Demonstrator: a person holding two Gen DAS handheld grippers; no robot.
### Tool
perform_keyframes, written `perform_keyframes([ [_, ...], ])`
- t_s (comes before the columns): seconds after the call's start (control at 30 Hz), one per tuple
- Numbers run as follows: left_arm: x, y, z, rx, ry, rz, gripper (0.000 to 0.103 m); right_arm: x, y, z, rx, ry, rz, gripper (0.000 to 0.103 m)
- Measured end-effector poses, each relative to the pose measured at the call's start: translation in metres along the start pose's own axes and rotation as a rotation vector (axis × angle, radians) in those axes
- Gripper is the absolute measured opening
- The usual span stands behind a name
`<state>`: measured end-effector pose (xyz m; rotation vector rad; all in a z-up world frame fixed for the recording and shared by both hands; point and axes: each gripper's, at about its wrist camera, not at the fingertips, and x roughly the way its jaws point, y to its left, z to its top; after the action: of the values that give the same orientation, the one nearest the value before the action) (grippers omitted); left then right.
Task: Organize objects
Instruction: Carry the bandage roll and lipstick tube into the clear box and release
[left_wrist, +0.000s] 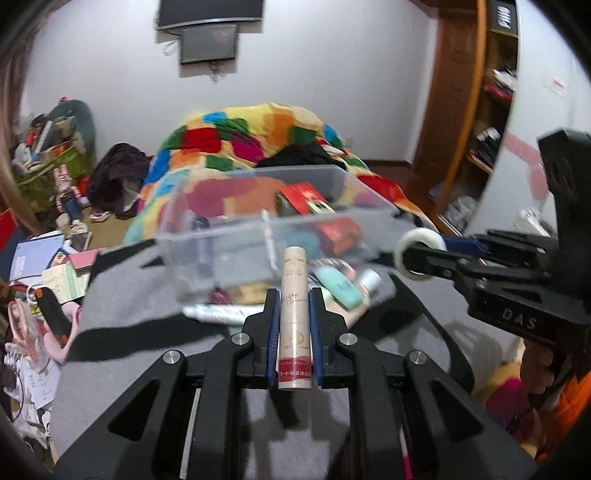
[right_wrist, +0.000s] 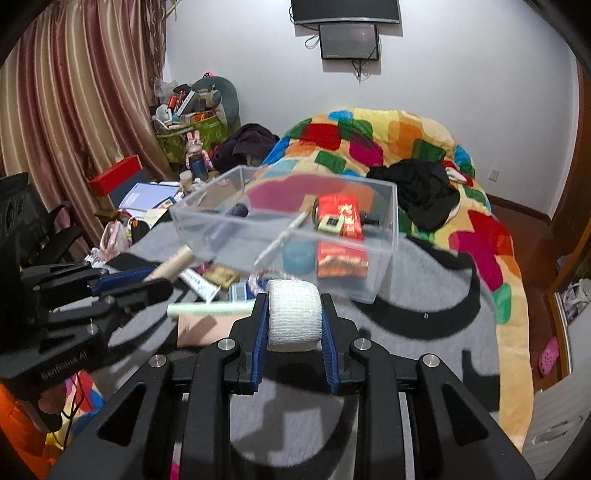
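My left gripper (left_wrist: 293, 295) is shut on a cream tube with a red band (left_wrist: 293, 317), held lengthwise above the grey blanket just short of the clear plastic box (left_wrist: 207, 236). My right gripper (right_wrist: 293, 306) is shut on a white gauze roll (right_wrist: 293, 314), also just before the box (right_wrist: 384, 254). The box holds red packets (right_wrist: 340, 214), a blue tape roll (right_wrist: 297, 256) and a white stick. The right gripper with the roll (left_wrist: 419, 254) shows at the right of the left wrist view. The left gripper with the tube (right_wrist: 173, 264) shows at the left of the right wrist view.
Loose tubes lie on the grey blanket (right_wrist: 424, 332) before the box: a mint tube (left_wrist: 340, 286), a white tube (left_wrist: 218, 314), a green stick (right_wrist: 210, 308). A colourful quilt (right_wrist: 369, 140) with black clothes lies behind. Clutter and curtains stand left, a wooden shelf (left_wrist: 491, 110) right.
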<state>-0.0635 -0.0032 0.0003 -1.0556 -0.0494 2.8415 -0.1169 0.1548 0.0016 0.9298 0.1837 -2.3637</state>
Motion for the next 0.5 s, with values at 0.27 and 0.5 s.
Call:
perform_keyframes([
  [0.27,0.005,0.022,0.032,-0.041,-0.051,0.043,0.014,0.008,0.000,0.035,-0.017,-0.056,-0.025,0.023],
  [0.5,0.017,0.035,0.057,-0.059,-0.062,0.042,0.015,0.035,-0.002,0.060,-0.023,-0.053,-0.054,0.023],
])
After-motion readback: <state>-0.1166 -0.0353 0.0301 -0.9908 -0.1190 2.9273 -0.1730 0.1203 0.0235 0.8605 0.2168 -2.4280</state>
